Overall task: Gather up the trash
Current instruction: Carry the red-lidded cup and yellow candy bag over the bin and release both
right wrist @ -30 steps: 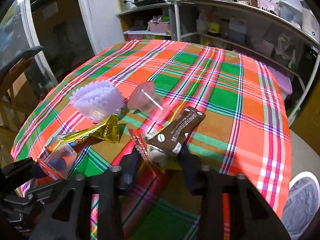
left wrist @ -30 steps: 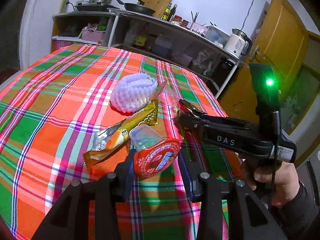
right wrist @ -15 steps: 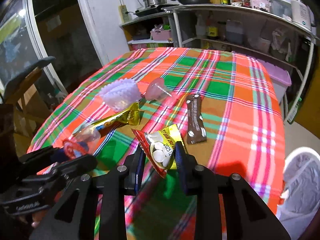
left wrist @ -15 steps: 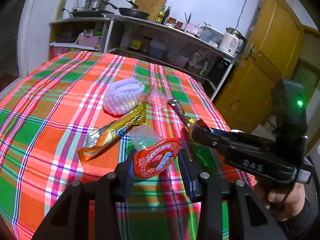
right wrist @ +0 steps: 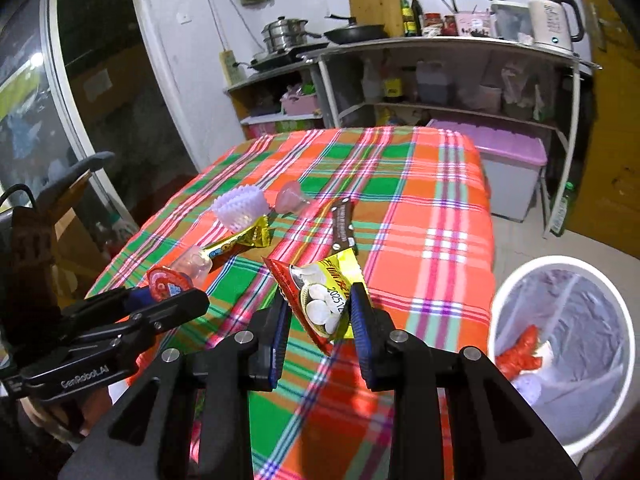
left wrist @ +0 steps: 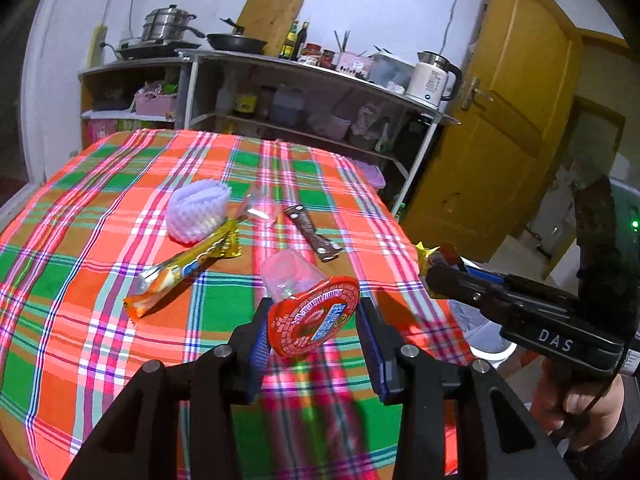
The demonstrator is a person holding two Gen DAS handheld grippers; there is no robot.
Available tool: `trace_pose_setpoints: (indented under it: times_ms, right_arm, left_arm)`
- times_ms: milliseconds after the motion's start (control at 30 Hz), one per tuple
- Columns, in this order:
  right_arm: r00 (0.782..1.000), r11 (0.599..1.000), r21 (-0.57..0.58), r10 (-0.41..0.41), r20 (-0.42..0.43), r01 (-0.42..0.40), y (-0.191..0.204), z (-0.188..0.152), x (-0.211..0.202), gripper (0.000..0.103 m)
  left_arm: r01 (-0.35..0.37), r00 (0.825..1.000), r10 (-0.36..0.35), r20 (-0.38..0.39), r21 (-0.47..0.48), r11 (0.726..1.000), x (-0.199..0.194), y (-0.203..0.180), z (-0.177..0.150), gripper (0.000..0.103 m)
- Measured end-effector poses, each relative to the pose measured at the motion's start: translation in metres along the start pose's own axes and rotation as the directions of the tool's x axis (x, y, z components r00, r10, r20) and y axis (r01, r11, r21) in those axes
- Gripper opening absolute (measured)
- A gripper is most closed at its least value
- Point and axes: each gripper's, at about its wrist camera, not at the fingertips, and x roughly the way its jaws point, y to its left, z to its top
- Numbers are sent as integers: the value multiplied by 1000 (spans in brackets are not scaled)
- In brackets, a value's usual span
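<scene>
the left claw grasps a clear jelly cup by its red foil lid, lifted off the bench. the pads pinch only the lid's rim, and the cup body juts forward, so it could twist free and drop back on the plaid cloth if the hand swings quickly. further right, the right claw clenches a red-and-yellow snack packet by its lower part; the thin, slick film could slide out before it gets over the white bin, which stands on the floor beside the bench with a clear liner and some red rubbish already inside. a release too soon would land the packet on the floor or the cloth edge. a white foam net, a gold wrapper, a second clear cup and a brown wrapper lie on the bench, not yet collected.

against the earlier frames, the right claw's jaws have closed further, on the packet, and it now sits clear of the brown wrapper, raised and nearer the bin. the jelly cup is gripped as before, but higher above the cloth.
</scene>
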Motion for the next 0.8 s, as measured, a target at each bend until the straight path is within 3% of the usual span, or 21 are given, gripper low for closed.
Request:
trace_pose_setpoints:
  times_ms: [800]
  right_arm:
    - [991, 995, 70, -79, 110, 72, -34, -23, -79, 30]
  left_arm:
    - [53, 998, -56, 18, 128, 990, -13, -79, 4, 41]
